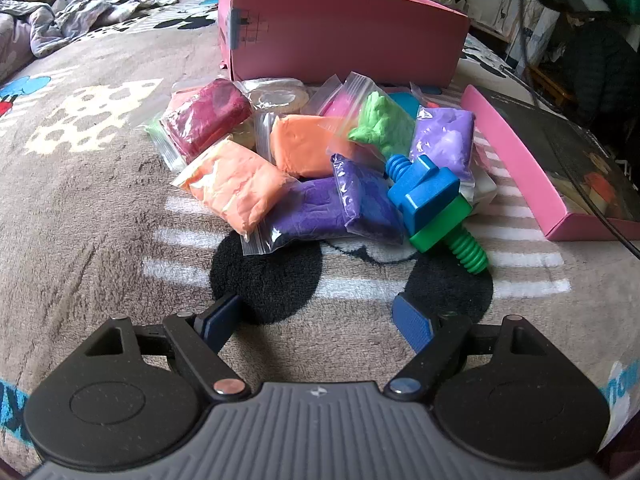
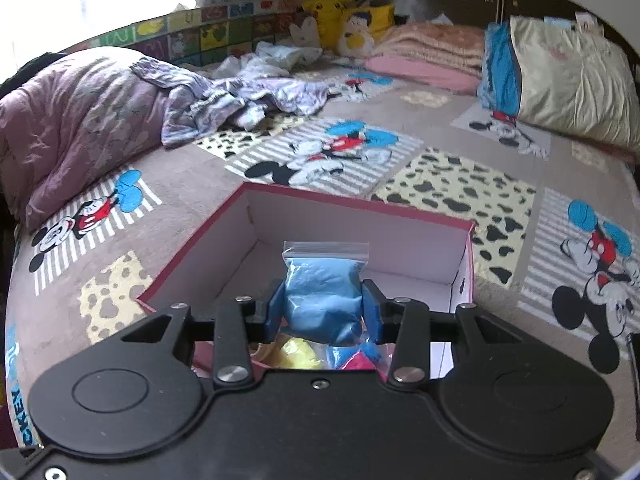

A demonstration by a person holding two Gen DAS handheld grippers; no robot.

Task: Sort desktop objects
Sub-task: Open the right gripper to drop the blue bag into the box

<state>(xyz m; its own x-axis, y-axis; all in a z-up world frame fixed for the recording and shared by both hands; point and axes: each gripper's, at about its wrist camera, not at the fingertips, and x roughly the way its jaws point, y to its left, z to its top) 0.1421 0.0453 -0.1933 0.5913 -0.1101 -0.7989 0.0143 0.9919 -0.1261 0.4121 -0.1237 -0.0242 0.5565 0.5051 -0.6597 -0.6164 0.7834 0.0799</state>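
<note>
In the left wrist view a heap of bagged clay lies on the blanket: orange bags point(image 1: 236, 192), purple bags point(image 1: 320, 212), a dark red bag point(image 1: 208, 120), a green lump point(image 1: 380, 124) and a lilac bag point(image 1: 444, 140). A blue and green toy bolt point(image 1: 432, 208) leans on the heap's right side. My left gripper point(image 1: 320, 312) is open and empty, just short of the heap. In the right wrist view my right gripper point(image 2: 324, 304) is shut on a blue clay bag point(image 2: 322, 288), held above the open pink box point(image 2: 192, 248). Yellow and pink bags point(image 2: 298, 354) show under the gripper.
The pink box point(image 1: 340, 32) stands behind the heap in the left wrist view, with its lid point(image 1: 516, 160) lying to the right. A black cable point(image 1: 616, 228) crosses the lid. Crumpled bedding point(image 2: 80, 120) and pillows point(image 2: 568, 80) sit at the bed's far side.
</note>
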